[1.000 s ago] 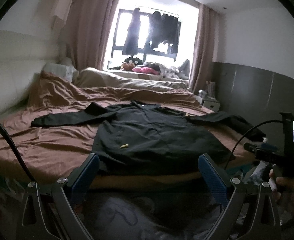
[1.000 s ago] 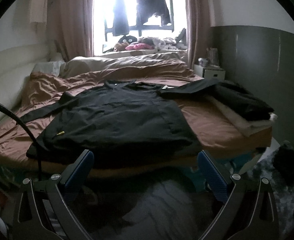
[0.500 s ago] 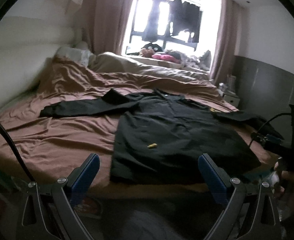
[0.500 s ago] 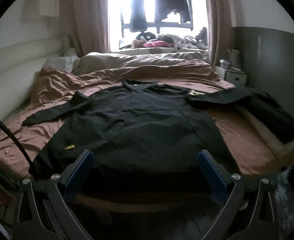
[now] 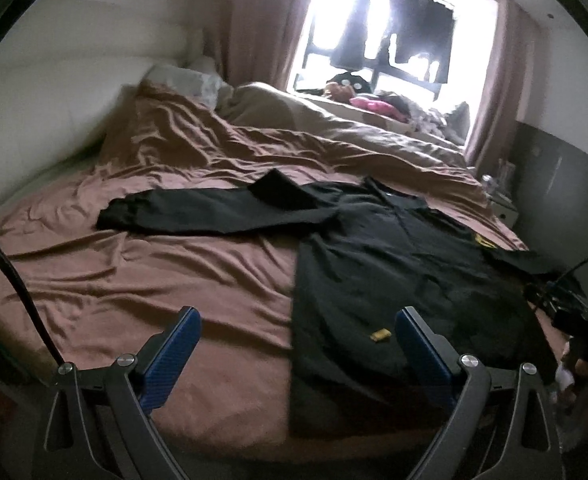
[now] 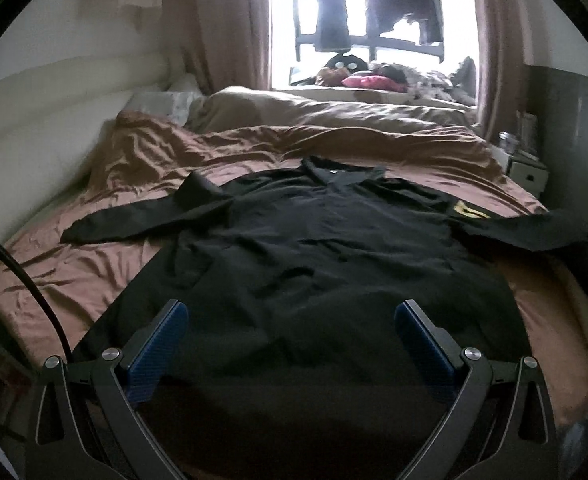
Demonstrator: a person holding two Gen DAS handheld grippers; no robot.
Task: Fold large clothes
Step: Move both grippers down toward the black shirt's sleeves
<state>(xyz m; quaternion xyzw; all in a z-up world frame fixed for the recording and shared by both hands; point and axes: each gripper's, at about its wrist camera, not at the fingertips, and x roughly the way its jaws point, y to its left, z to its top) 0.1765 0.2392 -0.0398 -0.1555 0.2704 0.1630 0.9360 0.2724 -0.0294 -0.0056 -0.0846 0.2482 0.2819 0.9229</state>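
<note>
- The left gripper (image 5: 296,344), two black arms with blue pads, hangs wide open above the near edge of the bed. It holds nothing. It sits over the bare sheet and the left side of the shirt's bottom.
- The big bed with the wrinkled brown sheet (image 5: 141,280) carries everything. It is soft and bumpy, not flat like a table.
- The large black long-sleeved shirt with a collar (image 6: 326,248) lies spread out flat on the bed. Its bottom is at the near edge and its collar points to the far side, toward the window.
- Its left sleeve (image 5: 197,212) sticks straight out toward the left edge of the bed. No part of it is folded in.
- A tiny yellow bit (image 5: 380,335) lies on the shirt near the bottom hem. I cannot tell what it is.
- The right sleeve (image 6: 534,232) reaches out to the right edge of the bed. A small yellow patch (image 6: 468,211) shows near that shoulder.
- The right gripper (image 6: 289,340), the same kind with blue pads, is also wide open and holds nothing. It hangs over the shirt's bottom, near the middle.
- I think the folding has not started yet. The shirt is only laid out. Both sleeves and the body have yet to be folded.
</note>
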